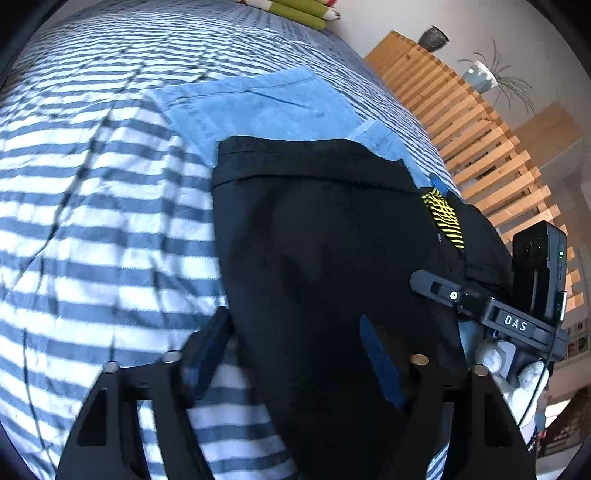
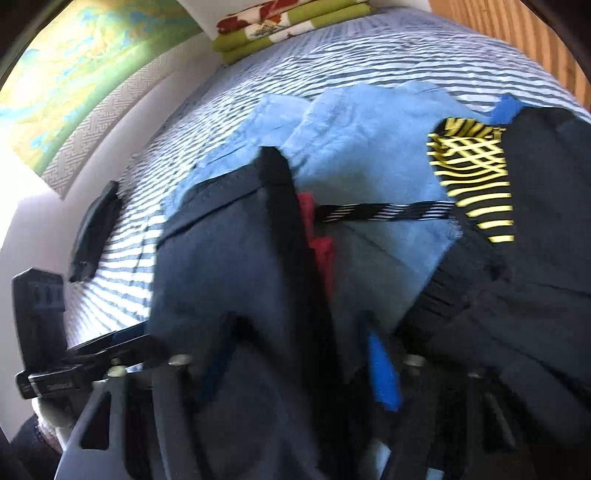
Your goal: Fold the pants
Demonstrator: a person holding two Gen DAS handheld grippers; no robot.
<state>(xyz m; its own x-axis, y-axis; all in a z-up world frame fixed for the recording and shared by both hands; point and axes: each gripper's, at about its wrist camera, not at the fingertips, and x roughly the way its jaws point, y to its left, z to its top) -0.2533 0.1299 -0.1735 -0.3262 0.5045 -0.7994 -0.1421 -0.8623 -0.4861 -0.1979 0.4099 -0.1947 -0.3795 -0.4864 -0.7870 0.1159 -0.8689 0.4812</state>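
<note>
You lay the black pants [image 1: 325, 240] over the light-blue garment [image 1: 258, 107]. Left gripper [image 1: 299, 354] straddles fabric, grip unclear; right gripper's [image 2: 295, 354] likewise, blurred.

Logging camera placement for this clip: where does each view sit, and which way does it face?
Left wrist: rides on the left tool, looking down at the black pants on the striped bed cover; the right tool and a gloved hand show at right.
Right wrist: rides on the right tool, looking down at bunched pants; the left tool shows at left.
Shared: pants, light blue garment, yellow-striped label, green folded bedding.
</note>
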